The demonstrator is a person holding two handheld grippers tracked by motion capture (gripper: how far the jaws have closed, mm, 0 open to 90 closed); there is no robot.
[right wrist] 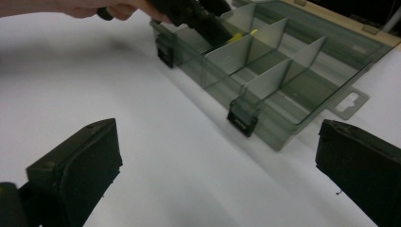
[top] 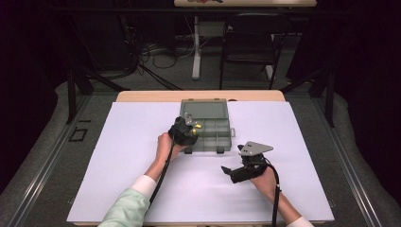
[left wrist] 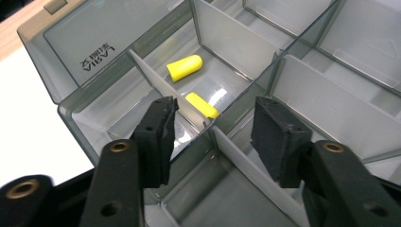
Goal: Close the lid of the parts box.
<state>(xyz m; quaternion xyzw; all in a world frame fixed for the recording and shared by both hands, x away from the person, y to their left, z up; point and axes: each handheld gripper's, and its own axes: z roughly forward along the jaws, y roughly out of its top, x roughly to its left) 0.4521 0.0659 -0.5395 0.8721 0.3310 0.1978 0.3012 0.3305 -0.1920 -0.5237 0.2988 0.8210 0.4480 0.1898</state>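
Two yellow earplugs [left wrist: 185, 67] (one compartment) in compartment box [left wrist: 90, 125], left gripper [left wrist: 213, 130] above

White-covered table [top: 142, 179], open grey compartment box [top: 210, 139] lying near its far edge

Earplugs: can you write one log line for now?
left gripper: open above earplugs | box: open | right gripper: open, idle

Embossed, upside-down lettering on the organizer box lid [left wrist: 97, 56], not legible.
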